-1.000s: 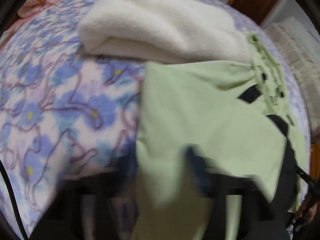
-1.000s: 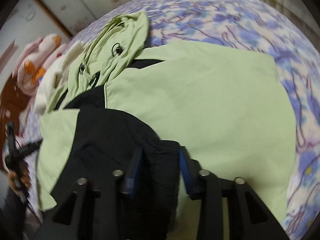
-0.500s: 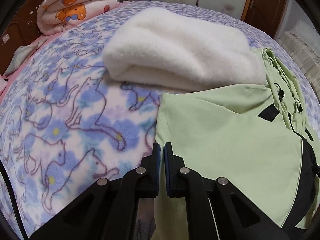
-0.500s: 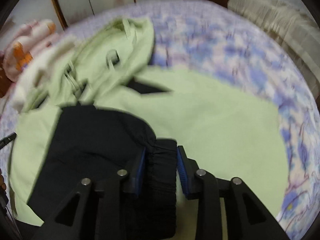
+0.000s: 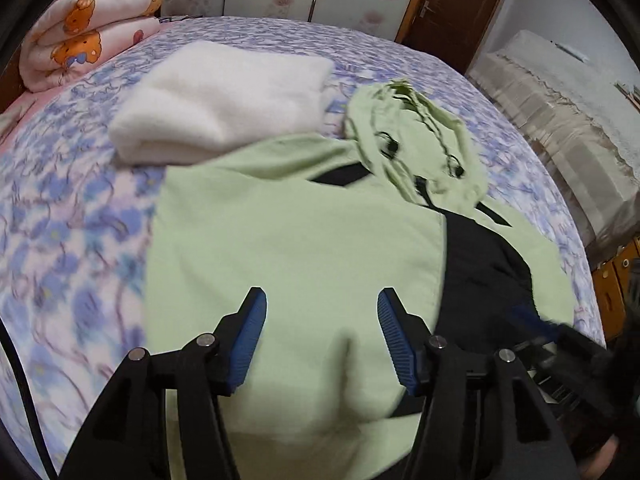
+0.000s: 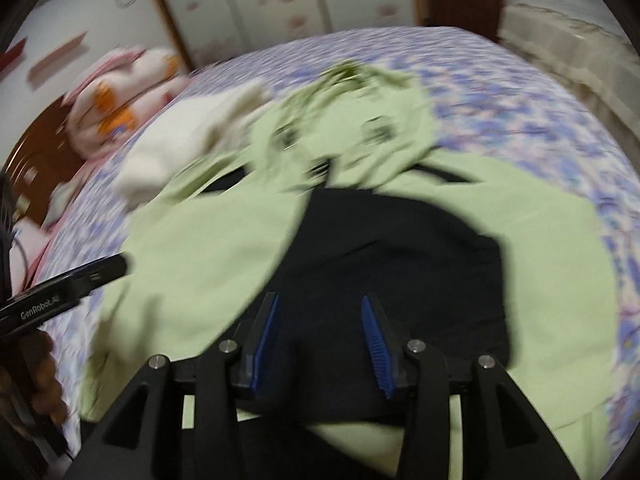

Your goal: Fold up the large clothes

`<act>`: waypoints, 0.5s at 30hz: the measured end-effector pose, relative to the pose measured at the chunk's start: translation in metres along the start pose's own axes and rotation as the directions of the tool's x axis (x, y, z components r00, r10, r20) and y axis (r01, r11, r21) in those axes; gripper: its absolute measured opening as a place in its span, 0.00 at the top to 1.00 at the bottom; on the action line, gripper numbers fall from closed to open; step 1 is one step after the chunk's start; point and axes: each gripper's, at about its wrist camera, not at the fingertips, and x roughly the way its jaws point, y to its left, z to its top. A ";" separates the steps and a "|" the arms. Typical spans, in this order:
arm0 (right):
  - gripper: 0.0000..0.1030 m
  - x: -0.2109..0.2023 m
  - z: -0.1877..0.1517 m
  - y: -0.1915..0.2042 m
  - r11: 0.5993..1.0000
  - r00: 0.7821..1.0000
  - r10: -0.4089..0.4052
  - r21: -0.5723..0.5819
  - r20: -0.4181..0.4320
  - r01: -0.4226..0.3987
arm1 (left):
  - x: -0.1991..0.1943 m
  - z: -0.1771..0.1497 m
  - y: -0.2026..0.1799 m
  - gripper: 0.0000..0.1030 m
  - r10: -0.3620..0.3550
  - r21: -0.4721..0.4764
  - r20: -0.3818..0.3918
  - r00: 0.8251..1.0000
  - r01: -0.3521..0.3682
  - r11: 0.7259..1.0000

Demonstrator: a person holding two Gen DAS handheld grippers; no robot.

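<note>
Bedroom setting: floral blue-and-lilac bedspread (image 5: 80,216) covers the bed, folded white fleece blanket (image 5: 224,100) at its far side, rolled cartoon-print quilt (image 5: 84,40) in the far left corner, brown door (image 5: 456,12) behind.

Changes against earlier frames: half a second back the left gripper (image 5: 320,332) had its pads pressed together at the edge of the green jacket (image 5: 296,240); its jaws have just been opening and now stand spread, nothing pinched between them. Right gripper (image 6: 318,340) earlier clamped the ribbed black cuff of the black sleeve (image 6: 400,256); its jaws have just been opening too, and the pads now stand clear of the cloth. Both views show more of the room than before, with the jacket lower and smaller in frame. Right wrist view is motion-blurred.

Jacket position: lies flat on the bedspread, hood (image 5: 416,136) toward the far side, just beside the white blanket. Green sleeve is folded across the body; the black sleeve lies over the middle. In the left wrist view, green fabric sits below and between the spread fingers, not gripped. In the right wrist view, black fabric fills the gap between the fingers, pads not pressing it. Left gripper's body shows at left edge there.
</note>
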 end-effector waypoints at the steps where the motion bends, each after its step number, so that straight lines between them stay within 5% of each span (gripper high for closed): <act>1: 0.59 0.004 -0.004 0.008 1.000 1.000 0.012 -0.007 -0.012 -0.012 | 0.002 -0.005 -0.005 0.42 0.002 0.007 -0.005 1.000 -0.002 1.000; 9: 0.59 0.031 -0.020 0.008 0.998 0.996 -0.026 -0.051 -0.083 0.021 | 0.042 -0.037 -0.015 0.34 0.139 0.096 -0.128 0.982 -0.127 0.987; 12: 0.59 0.027 -0.016 -0.014 0.988 0.988 -0.143 -0.073 -0.060 0.138 | 0.044 -0.038 -0.006 0.34 0.156 0.093 -0.112 0.981 -0.146 0.985; 15: 0.59 0.019 -0.011 -0.053 0.945 0.946 -0.322 -0.065 -0.034 0.319 | 0.044 -0.036 0.005 0.34 0.181 0.087 -0.106 0.978 -0.172 0.981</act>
